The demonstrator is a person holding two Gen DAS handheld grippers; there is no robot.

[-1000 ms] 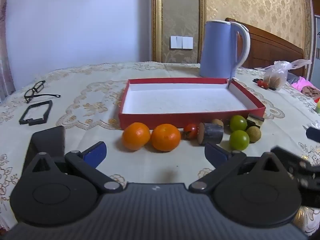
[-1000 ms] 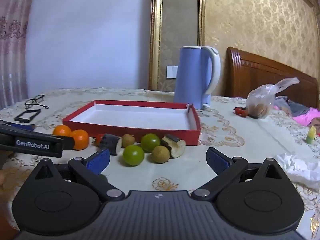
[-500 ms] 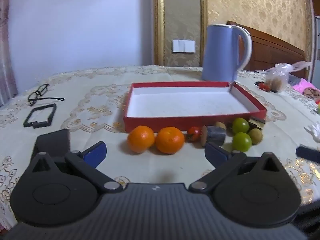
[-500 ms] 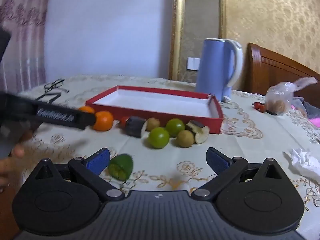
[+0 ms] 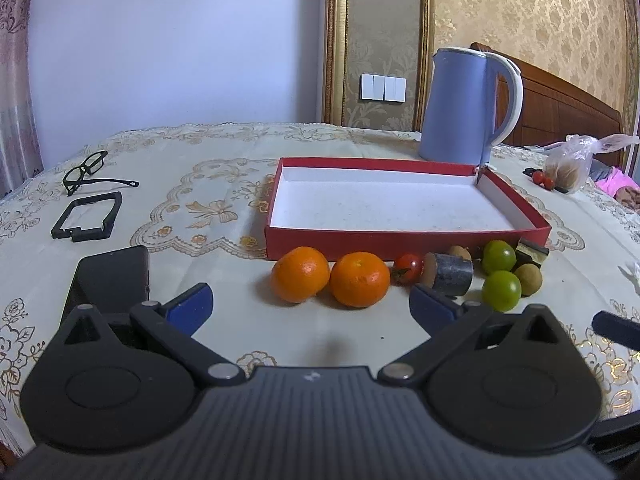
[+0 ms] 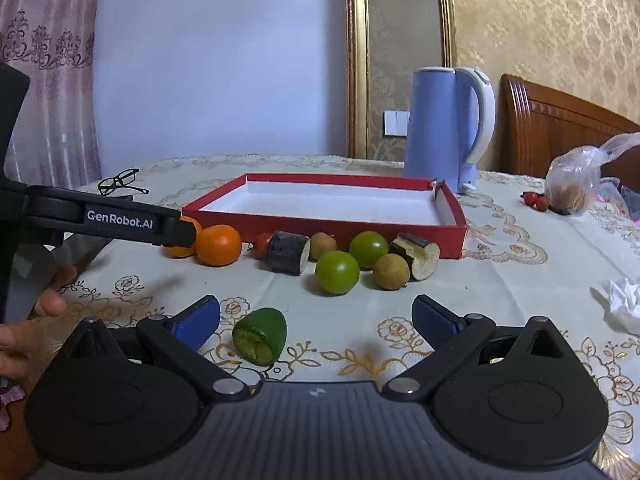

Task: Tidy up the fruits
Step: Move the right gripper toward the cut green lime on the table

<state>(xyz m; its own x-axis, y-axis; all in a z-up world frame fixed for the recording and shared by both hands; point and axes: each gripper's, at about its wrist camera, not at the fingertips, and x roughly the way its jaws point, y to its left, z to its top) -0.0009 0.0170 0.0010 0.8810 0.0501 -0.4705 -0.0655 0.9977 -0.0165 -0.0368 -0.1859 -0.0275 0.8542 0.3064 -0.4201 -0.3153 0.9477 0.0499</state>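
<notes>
An empty red tray point(image 5: 404, 239) with a white inside lies on the tablecloth; it also shows in the right wrist view point(image 6: 328, 225). Along its near wall lie two oranges point(image 5: 301, 274) point(image 5: 359, 279), a cherry tomato point(image 5: 409, 267), a dark cut cylinder piece point(image 5: 450, 279), two green round fruits point(image 6: 337, 272) point(image 6: 369, 249), brown round fruits point(image 6: 391, 271) and another cut piece point(image 6: 416, 255). A cut green piece point(image 6: 261, 335) lies between my right gripper's fingers. My left gripper point(image 5: 312, 308) is open just short of the oranges. My right gripper point(image 6: 316, 320) is open and holds nothing.
A blue kettle point(image 5: 466, 106) stands behind the tray. Glasses point(image 5: 90, 170) and a black frame point(image 5: 88, 216) lie at the left. A plastic bag point(image 6: 580, 186), small red fruits point(image 6: 536, 200) and a crumpled tissue point(image 6: 624, 304) are at the right. A dark block point(image 5: 108, 280) sits beside the left finger.
Both grippers have drawn back and risen a little. The cut green piece has come into the right wrist view, between the right fingers. The fruits have not moved.
</notes>
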